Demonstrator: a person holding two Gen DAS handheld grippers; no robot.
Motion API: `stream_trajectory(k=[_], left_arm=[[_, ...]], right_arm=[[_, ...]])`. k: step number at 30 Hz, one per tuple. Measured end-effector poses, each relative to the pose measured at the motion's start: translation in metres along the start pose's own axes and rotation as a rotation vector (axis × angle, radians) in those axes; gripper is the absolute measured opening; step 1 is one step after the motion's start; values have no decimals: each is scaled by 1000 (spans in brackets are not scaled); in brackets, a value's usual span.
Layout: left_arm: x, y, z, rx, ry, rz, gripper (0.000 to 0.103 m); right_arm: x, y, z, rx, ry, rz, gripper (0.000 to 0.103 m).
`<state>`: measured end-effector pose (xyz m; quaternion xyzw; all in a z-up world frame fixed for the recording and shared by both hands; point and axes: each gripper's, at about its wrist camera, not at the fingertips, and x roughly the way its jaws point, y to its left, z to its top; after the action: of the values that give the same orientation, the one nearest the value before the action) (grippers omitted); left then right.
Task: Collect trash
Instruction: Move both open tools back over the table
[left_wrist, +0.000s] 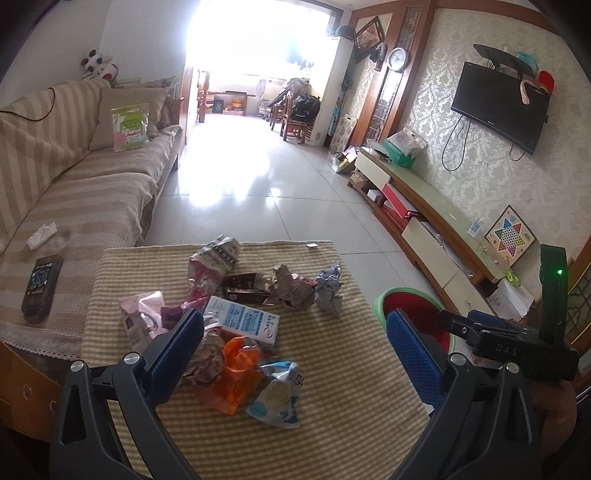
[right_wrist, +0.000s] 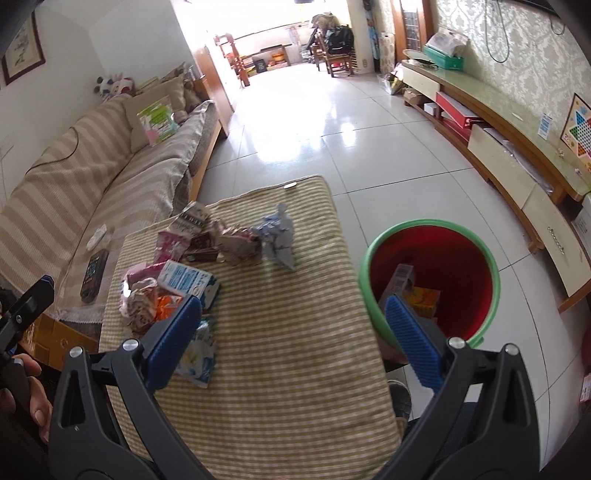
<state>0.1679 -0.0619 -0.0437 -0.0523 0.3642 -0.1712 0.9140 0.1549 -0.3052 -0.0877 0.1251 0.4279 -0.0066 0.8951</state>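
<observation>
From the left wrist view, the left gripper hangs over the near part of the desk, its jaws spread wide with nothing between them. The desk wears a striped cloth, and the trash lies in a loose heap on its left and middle: an orange bag and a pale blue wrapper nearest, a white and blue carton just beyond, a crumpled grey paper farther right. The bin, green-rimmed and red inside, stands at the desk's right edge.

From the right wrist view, the right gripper hovers between the heap and the bin, jaws wide and empty. The bin sits on the floor touching the desk's right side, with a box and an orange packet inside.
</observation>
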Motion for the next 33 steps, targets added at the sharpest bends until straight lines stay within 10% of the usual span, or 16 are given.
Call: stream_trajectory(k=[33], left_arm=[[-3,77,-51,-92,112,121,95]], right_arm=[[20,51,-25,-102,53,9,98]])
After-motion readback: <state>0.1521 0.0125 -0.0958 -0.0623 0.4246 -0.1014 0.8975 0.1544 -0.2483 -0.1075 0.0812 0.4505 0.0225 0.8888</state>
